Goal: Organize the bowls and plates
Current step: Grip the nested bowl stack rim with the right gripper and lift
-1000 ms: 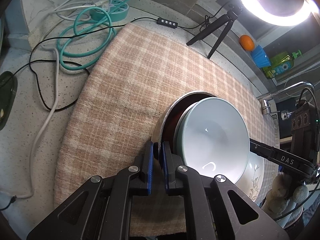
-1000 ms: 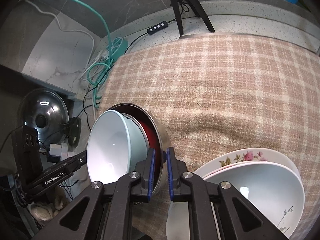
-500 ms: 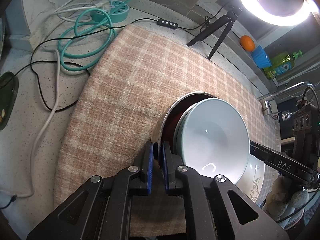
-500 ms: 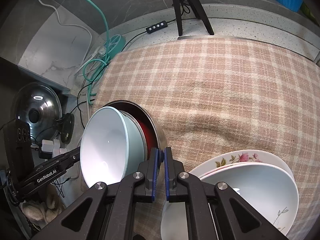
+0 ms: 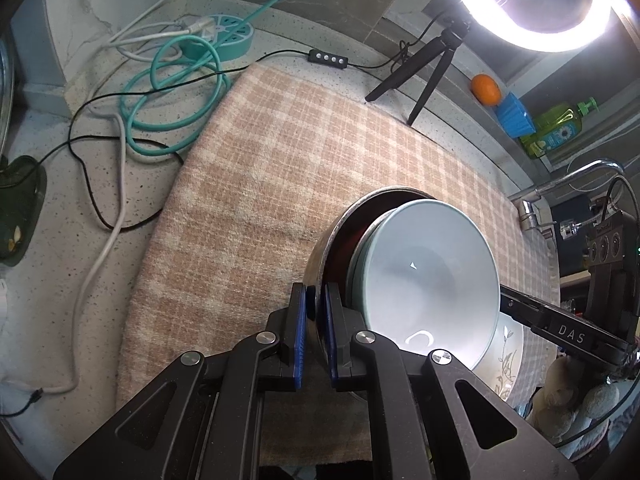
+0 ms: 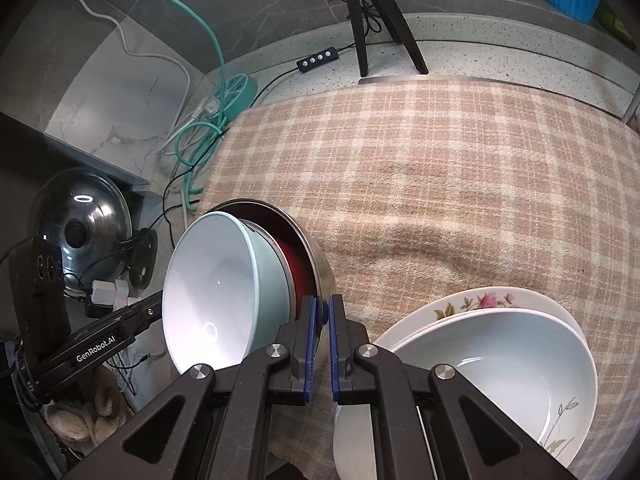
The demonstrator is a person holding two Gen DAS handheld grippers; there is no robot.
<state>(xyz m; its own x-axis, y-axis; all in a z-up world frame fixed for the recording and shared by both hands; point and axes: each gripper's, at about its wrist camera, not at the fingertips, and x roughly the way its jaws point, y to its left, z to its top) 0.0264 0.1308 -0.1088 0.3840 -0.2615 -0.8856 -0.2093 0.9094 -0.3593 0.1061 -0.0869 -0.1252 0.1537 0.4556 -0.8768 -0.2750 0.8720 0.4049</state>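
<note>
Left gripper (image 5: 316, 300): its blue pads stand close together, clamped on the rim of the steel bowl (image 5: 320, 248); the rim runs between the pads on that bowl's near edge. Right gripper (image 6: 323, 312): likewise drawn in, pads pinching the same steel bowl (image 6: 320, 268) at its opposite edge; in each wrist view the other gripper's black body reaches in toward the bowl from the far side.

The steel bowl is tilted, held between the two grippers above the checked cloth (image 5: 280, 184); whether its underside still touches the cloth cannot be told. Its inside shows dark red; a pale blue bowl (image 5: 424, 280) sits nested in it, tipped with it, rim standing proud of the steel rim; a ring of light reflects in its glaze.

Just beside the steel bowl, on the cloth, lies a stack: a white bowl with a grey sprig pattern (image 6: 500, 380) resting on a floral plate (image 6: 480, 300) with pink flowers at its edge; the right gripper's finger partly covers this stack.

Beyond the cloth, on the speckled counter (image 5: 48, 240): a coil of teal cable (image 5: 176, 92) and a round teal power strip (image 5: 224, 40); a black tripod (image 5: 416, 72) carrying a lit ring light (image 5: 532, 4); an orange (image 5: 485, 89), a blue cup (image 5: 514, 116) and a green bottle (image 5: 560, 128) on the ledge behind; a tap (image 5: 560, 188) at the right; a steel pot lid (image 6: 80, 216) off the cloth's left side.
</note>
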